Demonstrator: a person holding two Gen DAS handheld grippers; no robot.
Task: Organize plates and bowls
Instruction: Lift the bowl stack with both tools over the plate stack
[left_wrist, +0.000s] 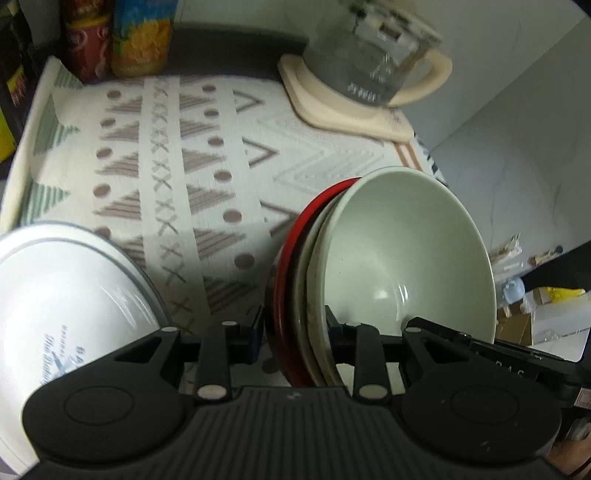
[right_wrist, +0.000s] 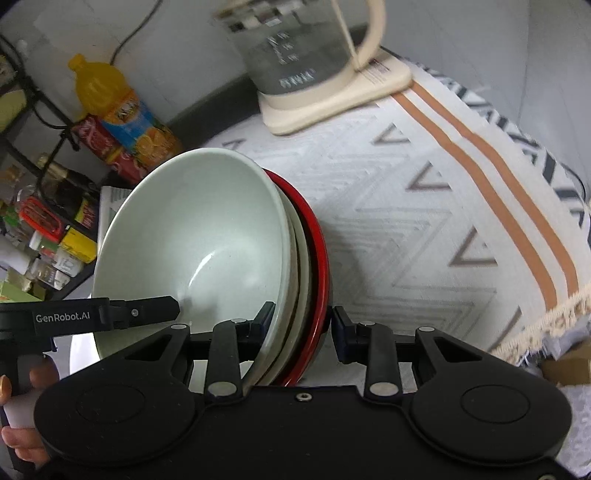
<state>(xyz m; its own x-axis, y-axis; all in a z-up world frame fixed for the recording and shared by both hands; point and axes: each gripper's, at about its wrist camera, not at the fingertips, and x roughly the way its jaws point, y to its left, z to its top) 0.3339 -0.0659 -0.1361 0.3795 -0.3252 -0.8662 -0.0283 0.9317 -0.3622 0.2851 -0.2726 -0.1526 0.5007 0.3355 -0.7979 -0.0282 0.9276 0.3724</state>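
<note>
patterned tablecloth (left_wrist: 221, 147), pale wall (left_wrist: 517, 110), kettle (right_wrist: 295, 48)

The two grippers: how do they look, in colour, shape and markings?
Both are matte black plastic. The left gripper has a ribbed body, two round discs, and linkage arms with silver rivets; dark blue pads tip its fingers. The right gripper matches, with a centre screw. White "GenRobot.AI" lettering marks the left gripper's side.

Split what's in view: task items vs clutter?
Task items:
- pale green bowl, nested on edge in the stack
- red-rimmed bowl, outermost of the stack
- white plate with blue print
- left gripper and right gripper, both straddling the stack's rims

Clutter:
- glass kettle on cream base
- orange juice bottle
- red can
- patterned cloth
</note>
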